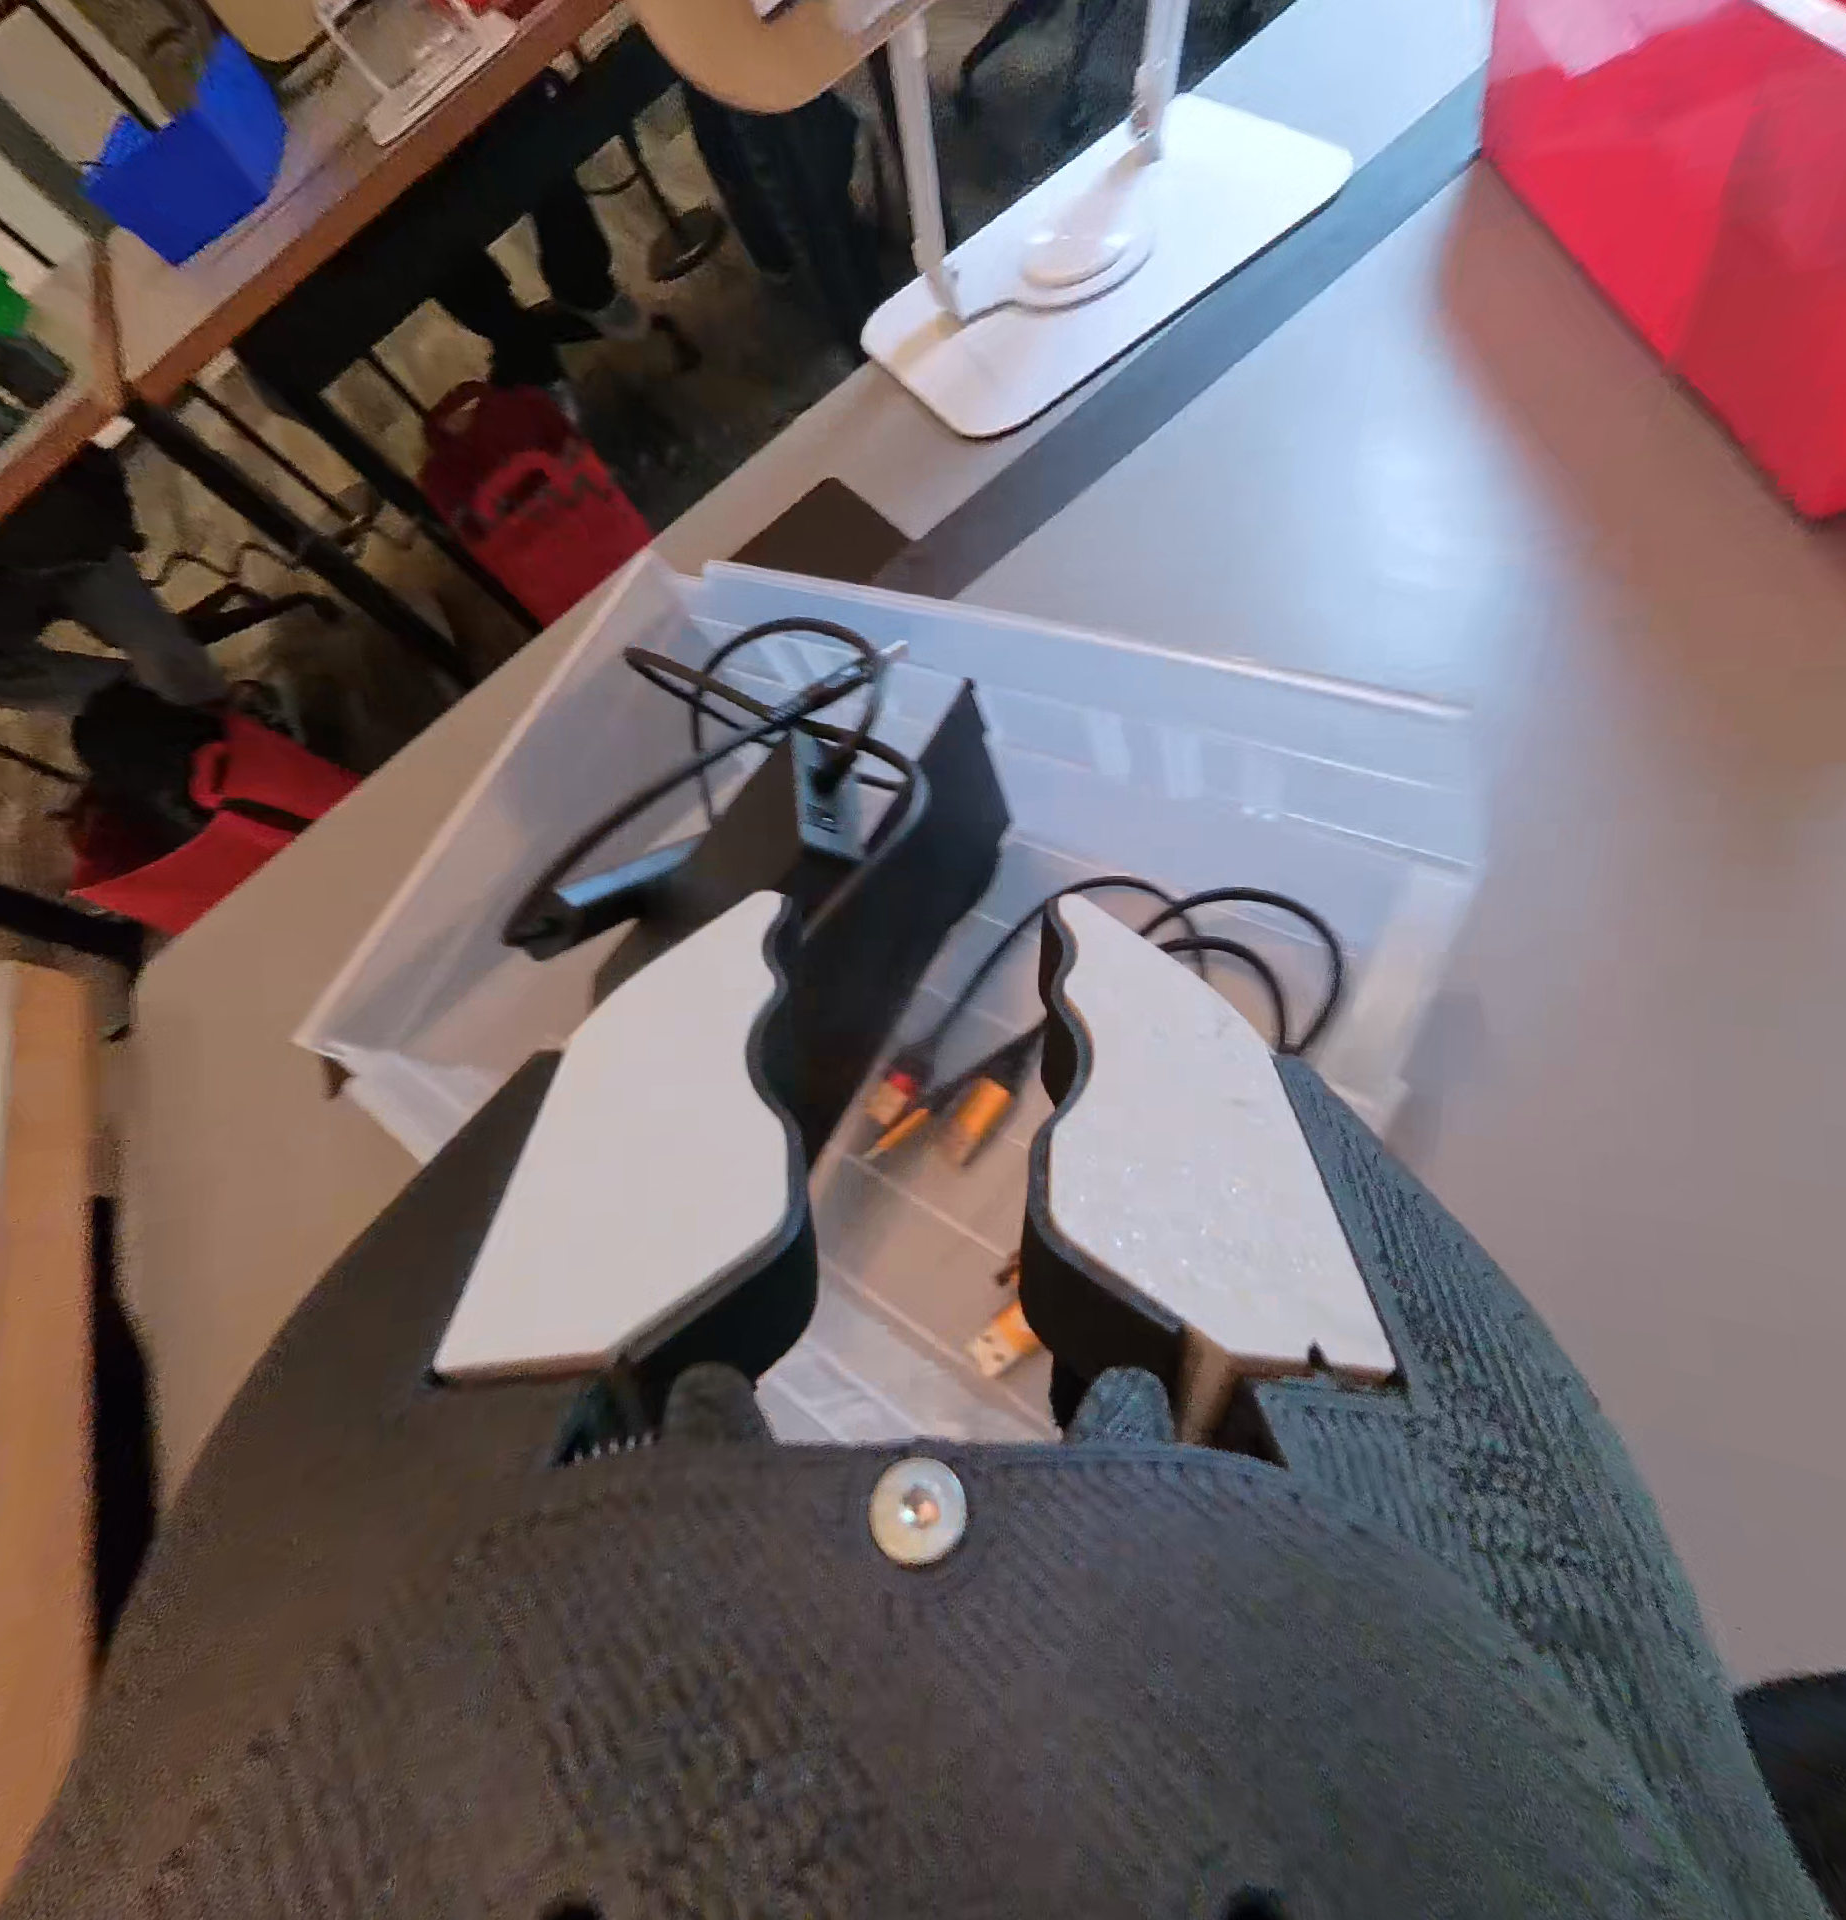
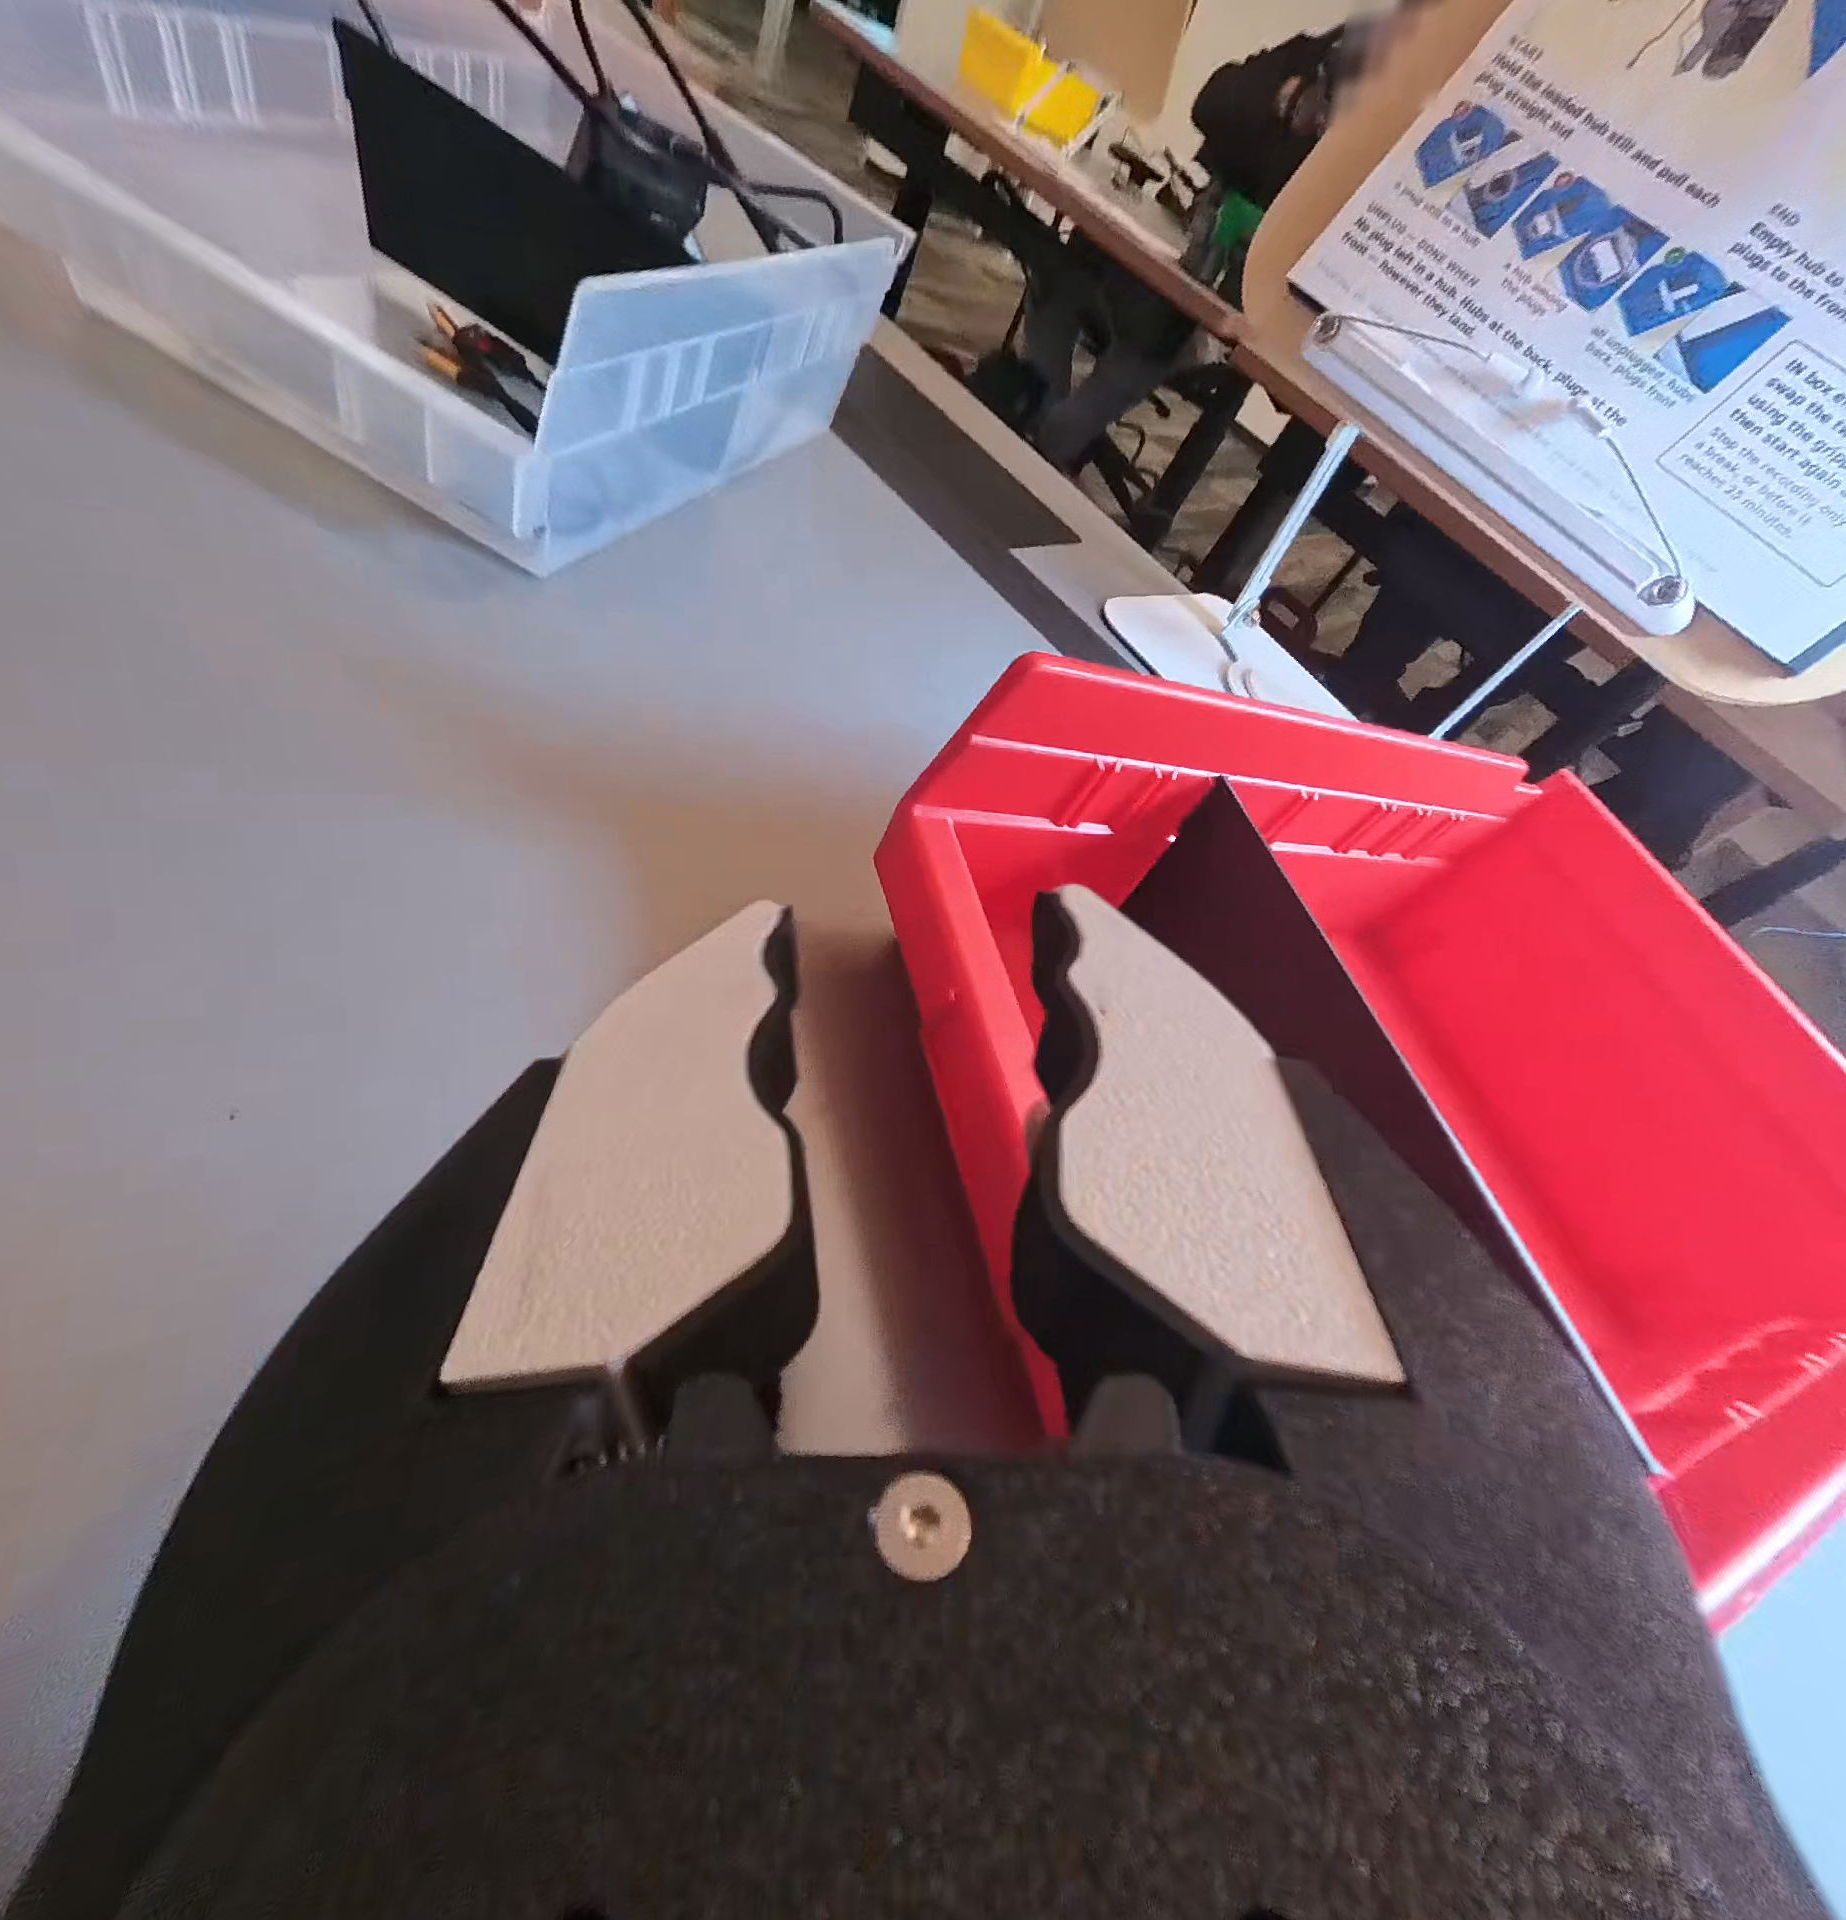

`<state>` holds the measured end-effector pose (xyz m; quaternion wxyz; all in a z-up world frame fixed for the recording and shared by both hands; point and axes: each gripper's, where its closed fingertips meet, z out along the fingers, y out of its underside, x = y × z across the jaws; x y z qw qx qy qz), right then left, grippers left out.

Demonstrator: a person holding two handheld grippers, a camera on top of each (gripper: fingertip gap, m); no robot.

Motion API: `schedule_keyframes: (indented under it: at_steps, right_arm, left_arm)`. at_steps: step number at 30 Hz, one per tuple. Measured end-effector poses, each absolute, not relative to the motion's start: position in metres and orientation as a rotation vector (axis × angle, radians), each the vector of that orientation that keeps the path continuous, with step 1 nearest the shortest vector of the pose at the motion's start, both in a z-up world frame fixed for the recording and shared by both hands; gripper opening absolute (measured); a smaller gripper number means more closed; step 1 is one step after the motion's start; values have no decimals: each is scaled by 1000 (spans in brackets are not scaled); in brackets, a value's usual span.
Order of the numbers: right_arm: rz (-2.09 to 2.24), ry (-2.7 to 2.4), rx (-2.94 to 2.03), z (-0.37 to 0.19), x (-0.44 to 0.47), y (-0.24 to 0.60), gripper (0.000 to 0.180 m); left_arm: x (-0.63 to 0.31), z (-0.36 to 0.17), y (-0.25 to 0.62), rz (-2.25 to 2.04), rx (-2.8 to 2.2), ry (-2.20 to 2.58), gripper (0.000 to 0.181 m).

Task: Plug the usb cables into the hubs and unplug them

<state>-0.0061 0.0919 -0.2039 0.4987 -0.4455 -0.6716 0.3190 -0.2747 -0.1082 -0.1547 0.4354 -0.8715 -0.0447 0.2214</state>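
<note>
Left tongs: my left gripper [image 1: 914, 935] hangs over the clear bin [image 1: 1210, 696], fingers spread wide, nothing between them.

Right tongs: my right gripper [image 2: 914, 935] is spread just as wide and holds nothing — it hovers at the near left corner of the red bin [image 2: 1729, 1091], whose left wall shows in the gap between the fingers.

Clear bin: it sits on the grey table [image 1: 1521, 1039]; a black divider [image 1: 960, 821] stands upright across it and splits it in two.

Hub: a dark hub [image 1: 831, 805] lies in the far compartment, right against the divider, with black cables [image 1: 690, 790] looped over and around it. A second dark block [image 1: 607, 888] lies to its left in the same compartment, at the end of a cable; whether it is a hub I cannot tell.

Plugs: loose usb plugs [image 1: 976, 1117] with orange and red shells lie on the floor of the near compartment, directly below my left fingers — their black leads [image 1: 1262, 935] curl off to the right, still inside the bin.

Red bin: it has its own upright black divider [image 2: 1241, 914], and the compartments I can see hold nothing.

Far side: a white stand base [image 1: 1106, 281] rests at the table's far edge, and in the right wrist view a printed instruction sheet [image 2: 1625, 343] is clipped up on it.
</note>
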Motion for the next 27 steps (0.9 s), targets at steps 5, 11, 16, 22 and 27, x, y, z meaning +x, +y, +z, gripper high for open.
schedule_keyframes:
  at_steps: [5, 11, 16, 22, 27]
  right_arm:
    - [893, -1520, -1127, -204, -5, 92, 4]
    - [1027, -1359, -1238, -200, -6, 104, 44]
    - [1037, -1342, -1246, -200, -6, 107, 58]
    - [1030, -1363, -1237, -202, -6, 105, 60]
    - [1022, -1390, -1237, -207, -8, 102, 58]
  left_arm:
    - [-308, -168, -87, 774, -2355, -18, 45]
    - [-326, -208, -66, 810, -2558, -1, 54]
    - [-327, -218, -56, 831, -2579, 13, 55]
    - [-329, -213, -57, 801, -2562, -16, 52]
    - [-333, -204, -61, 864, -2545, 3, 44]
